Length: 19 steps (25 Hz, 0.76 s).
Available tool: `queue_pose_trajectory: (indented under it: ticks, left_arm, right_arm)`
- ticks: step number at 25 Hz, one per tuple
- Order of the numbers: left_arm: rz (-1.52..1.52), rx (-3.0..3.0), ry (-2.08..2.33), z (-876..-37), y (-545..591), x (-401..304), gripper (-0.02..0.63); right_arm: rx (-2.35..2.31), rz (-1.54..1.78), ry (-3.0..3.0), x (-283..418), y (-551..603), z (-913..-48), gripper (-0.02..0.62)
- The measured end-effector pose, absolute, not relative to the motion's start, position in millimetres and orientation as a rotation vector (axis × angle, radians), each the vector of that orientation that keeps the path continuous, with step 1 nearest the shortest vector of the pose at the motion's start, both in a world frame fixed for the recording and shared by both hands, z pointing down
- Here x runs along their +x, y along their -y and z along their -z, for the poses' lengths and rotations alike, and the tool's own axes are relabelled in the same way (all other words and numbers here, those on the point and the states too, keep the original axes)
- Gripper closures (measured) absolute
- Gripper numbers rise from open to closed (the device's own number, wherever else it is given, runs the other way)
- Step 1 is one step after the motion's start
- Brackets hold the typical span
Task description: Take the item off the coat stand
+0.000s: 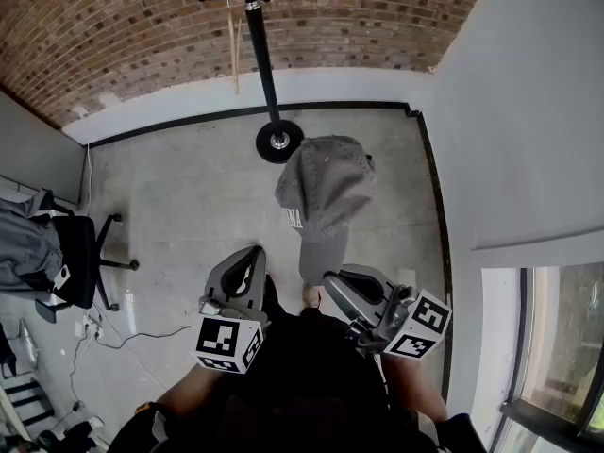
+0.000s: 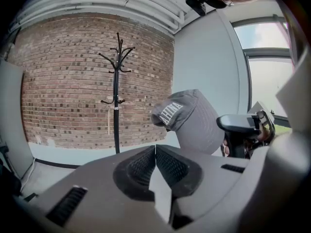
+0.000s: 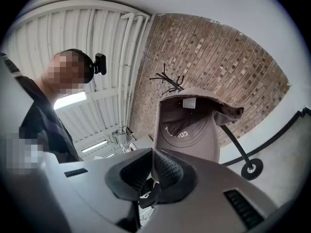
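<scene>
A: Quick pass. What are the right tongs [image 3: 153,165] doing?

B: Pinching almost fully shut on the edge of the grey baseball cap [image 3: 192,127]. A thin fold of fabric is sitting between the pads. The cap's inside, with its label, is facing that camera.

A: Where is the cap showing in the head view?

B: Dead centre of the frame. It is sticking out from the right tongs above the concrete floor [image 1: 189,196], crown up, with white lettering showing on the lower left side. It is hanging clear of the coat stand [image 1: 267,74] and touching no part of it. The stand's round base is lying just above the cap in the frame.

A: Left tongs?

B: The left tongs [image 2: 155,152] are sitting fully closed, pads meeting, gripping nothing. In the head view they are hovering lower centre, just left of the right tongs and apart from the cap.

A: Is the stand standing straight?

B: Yes, the black pole is standing upright at top centre, in front of the brick wall [image 1: 142,26].

A: Anything else?

B: An office chair [image 1: 80,253] is sitting at the left edge and a window [image 1: 557,347] is showing at lower right. The person [image 3: 43,115] is filling the left of the right gripper view.
</scene>
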<state>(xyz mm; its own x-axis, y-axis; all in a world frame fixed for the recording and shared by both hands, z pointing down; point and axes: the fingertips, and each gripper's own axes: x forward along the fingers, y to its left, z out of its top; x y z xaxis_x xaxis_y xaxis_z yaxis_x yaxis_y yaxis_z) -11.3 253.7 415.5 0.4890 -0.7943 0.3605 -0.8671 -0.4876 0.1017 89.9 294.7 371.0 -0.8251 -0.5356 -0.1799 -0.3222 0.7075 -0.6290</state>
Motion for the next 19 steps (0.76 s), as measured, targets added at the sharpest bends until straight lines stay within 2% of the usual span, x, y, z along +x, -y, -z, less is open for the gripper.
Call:
queue_pose_trajectory:
  ticks: [19]
  left_arm:
    - [-0.388, 2.492, 1.376, -414.6, -235.0, -12.3, 0.572]
  right_arm:
    - [-0.728, 0.83, -2.56, 89.0, -274.2, -370.3, 0.568]
